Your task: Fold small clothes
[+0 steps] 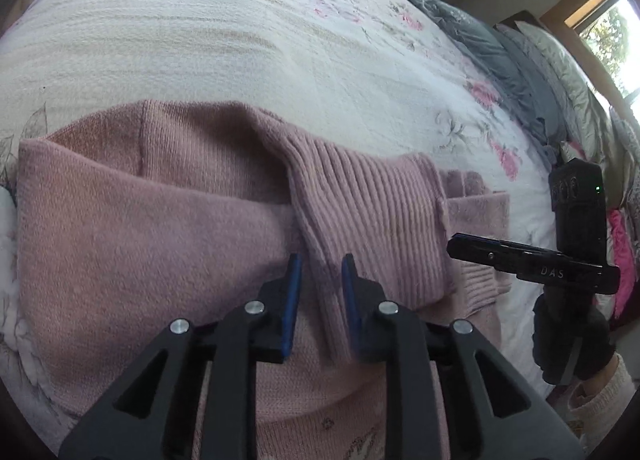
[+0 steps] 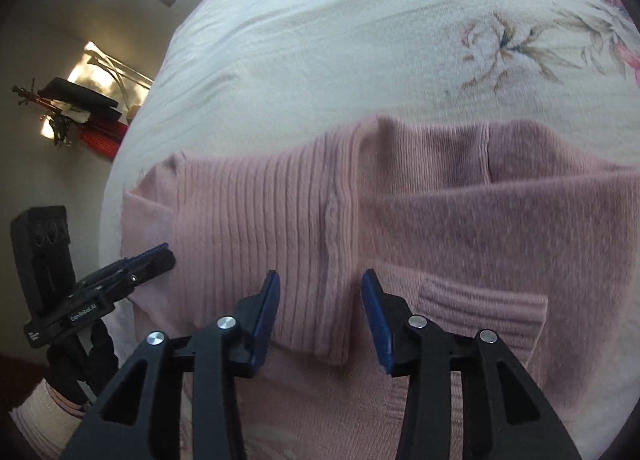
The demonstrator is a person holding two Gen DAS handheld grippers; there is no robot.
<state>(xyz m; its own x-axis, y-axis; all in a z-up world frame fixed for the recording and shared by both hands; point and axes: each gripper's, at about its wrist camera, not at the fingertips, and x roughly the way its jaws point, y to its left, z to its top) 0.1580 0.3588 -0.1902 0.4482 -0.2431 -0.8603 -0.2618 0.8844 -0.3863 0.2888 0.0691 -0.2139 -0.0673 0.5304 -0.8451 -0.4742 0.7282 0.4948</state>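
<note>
From my left wrist camera I see the pink sweater (image 1: 160,228) lying on the floral bedspread (image 1: 240,40), partly folded, with a ribbed sleeve (image 1: 368,220) laid across its body. My left gripper (image 1: 320,280) hovers over that sleeve with its blue-padded jaws a modest gap apart; a ridge of the ribbed knit runs between them, but I cannot tell whether the pads touch it, and nothing is clamped. At the right edge I see my right gripper (image 1: 456,244) from the side, held by a dark-gloved hand (image 1: 572,336) beside the sweater's edge, with grey pillows (image 1: 500,56) and a window (image 1: 616,44) beyond. From my right wrist camera the same sweater (image 2: 500,228) fills the lower frame, its ribbed sleeve (image 2: 260,220) on the left and a ribbed cuff (image 2: 480,308) just beside the right-hand finger. The right gripper (image 2: 320,296) has its jaws wide apart above the sleeve, gripping nothing. At the left I see the left gripper (image 2: 160,256) near the sweater's left edge; from this angle I cannot tell its gap.
</note>
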